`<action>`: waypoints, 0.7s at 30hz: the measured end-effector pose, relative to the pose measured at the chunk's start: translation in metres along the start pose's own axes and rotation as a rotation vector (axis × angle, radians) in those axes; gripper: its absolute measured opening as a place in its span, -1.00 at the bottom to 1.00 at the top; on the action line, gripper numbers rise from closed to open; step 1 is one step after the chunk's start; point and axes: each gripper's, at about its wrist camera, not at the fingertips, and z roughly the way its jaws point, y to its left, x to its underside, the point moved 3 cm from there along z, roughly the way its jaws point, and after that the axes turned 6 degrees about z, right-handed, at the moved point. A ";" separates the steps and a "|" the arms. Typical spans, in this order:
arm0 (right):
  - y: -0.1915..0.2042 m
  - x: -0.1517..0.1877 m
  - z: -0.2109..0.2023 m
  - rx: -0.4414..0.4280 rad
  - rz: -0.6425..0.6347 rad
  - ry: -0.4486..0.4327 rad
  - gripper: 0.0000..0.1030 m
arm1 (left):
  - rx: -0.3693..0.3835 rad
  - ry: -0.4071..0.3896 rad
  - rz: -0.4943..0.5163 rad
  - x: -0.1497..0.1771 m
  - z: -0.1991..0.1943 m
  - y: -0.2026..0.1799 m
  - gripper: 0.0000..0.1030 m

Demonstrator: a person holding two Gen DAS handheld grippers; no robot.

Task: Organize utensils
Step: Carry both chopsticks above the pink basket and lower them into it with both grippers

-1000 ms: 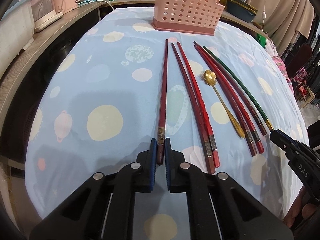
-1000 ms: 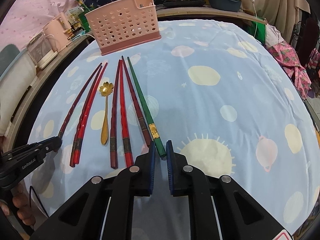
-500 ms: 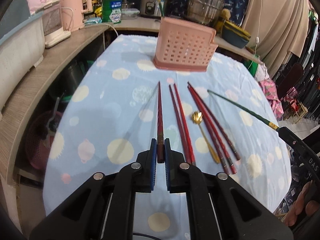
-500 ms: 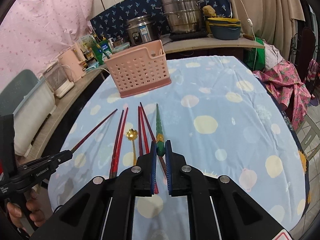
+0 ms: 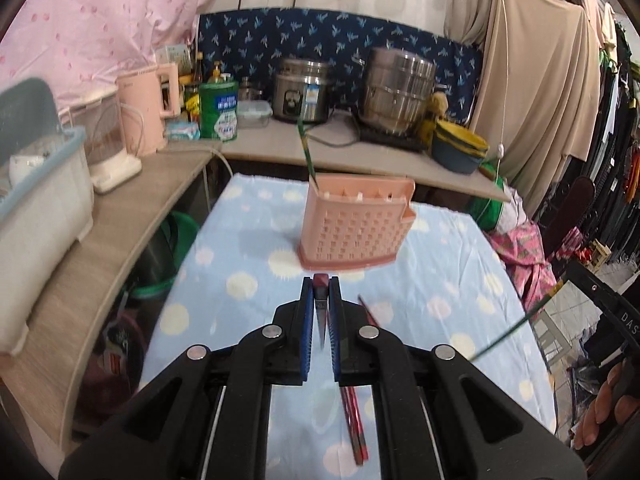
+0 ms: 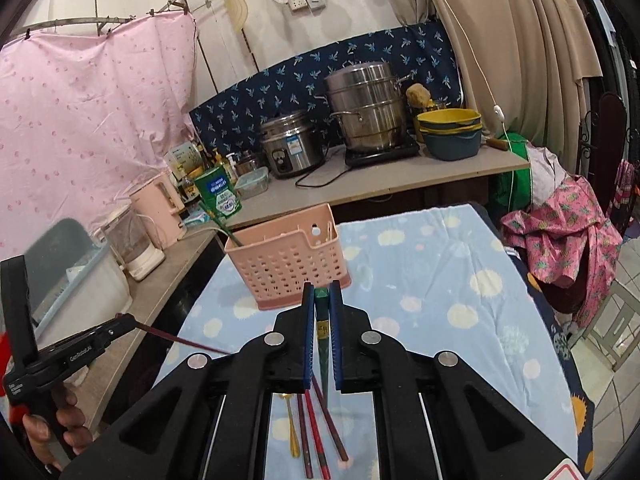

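Note:
My left gripper (image 5: 321, 292) is shut on a dark red chopstick (image 5: 320, 308), lifted high above the table with its tip hanging down toward me. My right gripper (image 6: 322, 300) is shut on a green chopstick (image 6: 321, 322), also lifted; it shows in the left wrist view (image 5: 516, 328) as a thin green line. The pink perforated utensil basket (image 5: 354, 224) stands on the blue spotted cloth ahead, with one green chopstick (image 5: 306, 152) standing in it. Several red chopsticks (image 6: 316, 436) and a gold spoon (image 6: 293, 428) lie on the cloth below the grippers.
A wooden counter (image 5: 360, 156) behind the table carries a rice cooker (image 5: 304, 90), a steel steamer pot (image 5: 396, 92), stacked bowls (image 5: 460, 148) and a green canister (image 5: 218, 110). A pink kettle (image 5: 146, 108) and a white bin (image 5: 36, 200) stand on the left ledge. Clothes (image 6: 568, 232) lie at right.
Both grippers have risen far above the table, each carrying its chopstick, and tilted up toward the basket. The chopsticks left on the cloth now lie below them.

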 end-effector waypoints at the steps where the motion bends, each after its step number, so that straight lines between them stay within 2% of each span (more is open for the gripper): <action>1: 0.001 -0.006 0.003 -0.002 0.001 -0.008 -0.85 | -0.003 -0.012 0.001 -0.007 0.000 0.000 -0.86; 7: 0.005 -0.044 0.018 -0.015 0.013 -0.065 -0.85 | 0.000 -0.093 -0.002 -0.060 0.000 0.000 -0.86; 15: 0.028 -0.115 0.039 -0.076 0.022 -0.197 -0.85 | -0.012 -0.250 -0.004 -0.144 -0.001 -0.003 -0.86; 21: 0.043 -0.157 0.067 -0.120 0.049 -0.264 -0.85 | -0.009 -0.334 -0.021 -0.186 0.010 -0.002 -0.86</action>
